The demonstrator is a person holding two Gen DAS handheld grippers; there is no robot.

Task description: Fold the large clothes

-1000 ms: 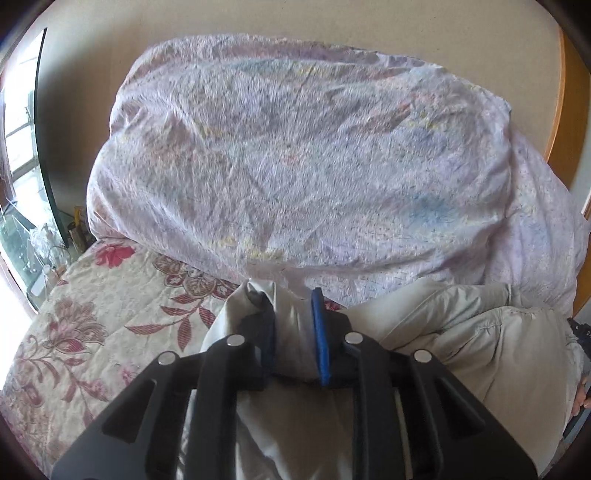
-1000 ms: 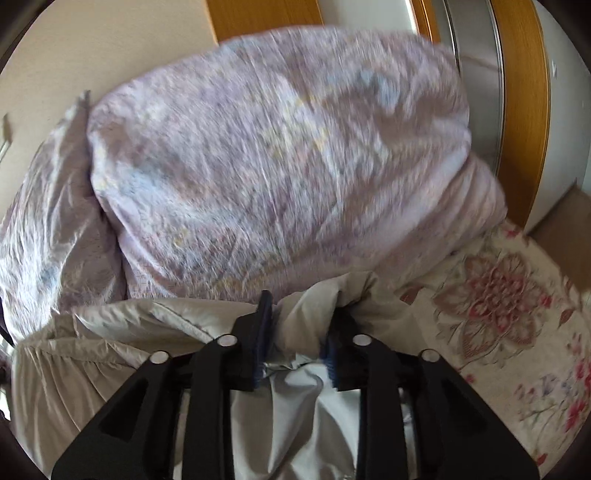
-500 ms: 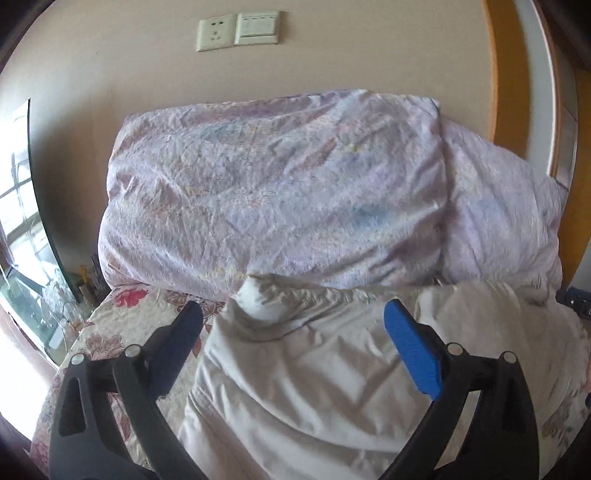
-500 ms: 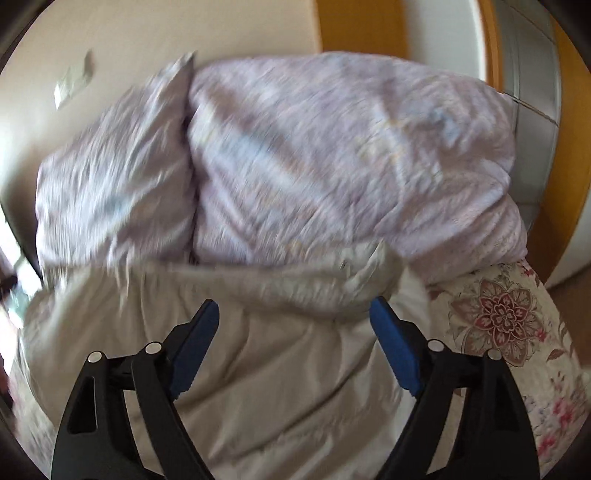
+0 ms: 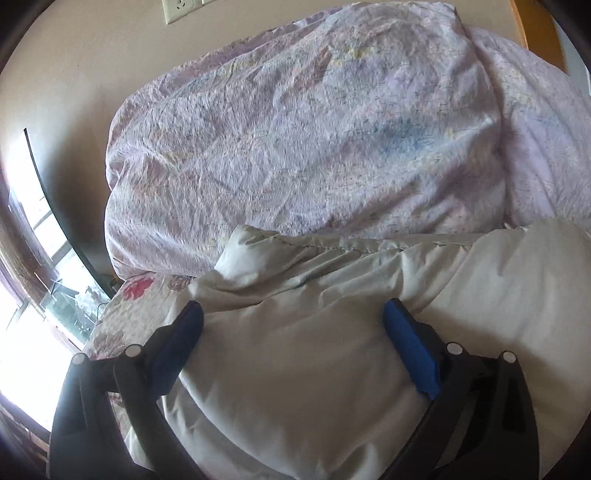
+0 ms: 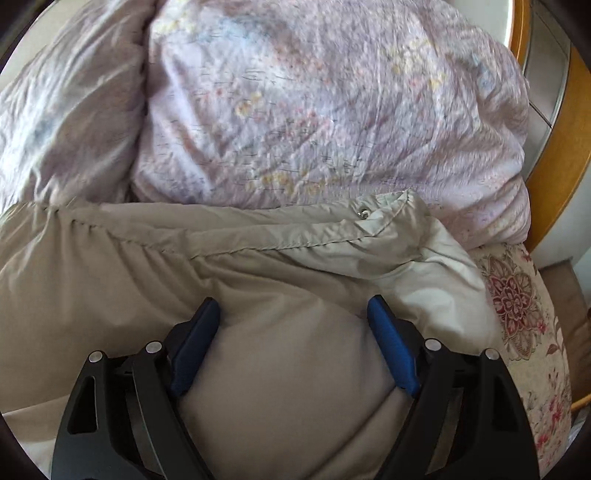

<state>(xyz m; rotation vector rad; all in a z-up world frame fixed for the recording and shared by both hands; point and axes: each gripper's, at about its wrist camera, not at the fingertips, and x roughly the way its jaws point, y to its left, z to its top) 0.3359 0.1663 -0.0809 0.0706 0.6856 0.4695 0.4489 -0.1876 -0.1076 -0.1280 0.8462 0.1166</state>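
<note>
Nothing here serves as a container; everything lies loose on the bed (image 6: 517,317), whose quilted cover is cream with red and pink flowers.

The task's thing is a puffy beige jacket (image 5: 295,369), of smooth, faintly shiny cloth, padded and rounded like a cushion, with a stitched, gathered hem running along its far edge. It lies directly beneath and ahead of both tools. In the right wrist view a small metal snap (image 6: 365,213) sits near the jacket's far right corner, ahead and slightly right of the fingers.

The left hand-held gripper (image 5: 293,314) stands spread wide, having just let its jaws swing apart; the jacket's bulge fills the space between the blue pads (image 5: 413,354) (soft-looking, flat and oblong), but they do not clamp it. The right hand-held gripper (image 6: 293,306) is likewise parted wide, its jaws just opened too, with the jacket swelling up between them, unheld.

Beyond the jacket, farther ahead of both tools, rise two big pillows (image 5: 306,147) in crinkled lilac cloth with faint printed flowers. A wall socket (image 5: 179,9) shows above, up-left of the left tool.
</note>
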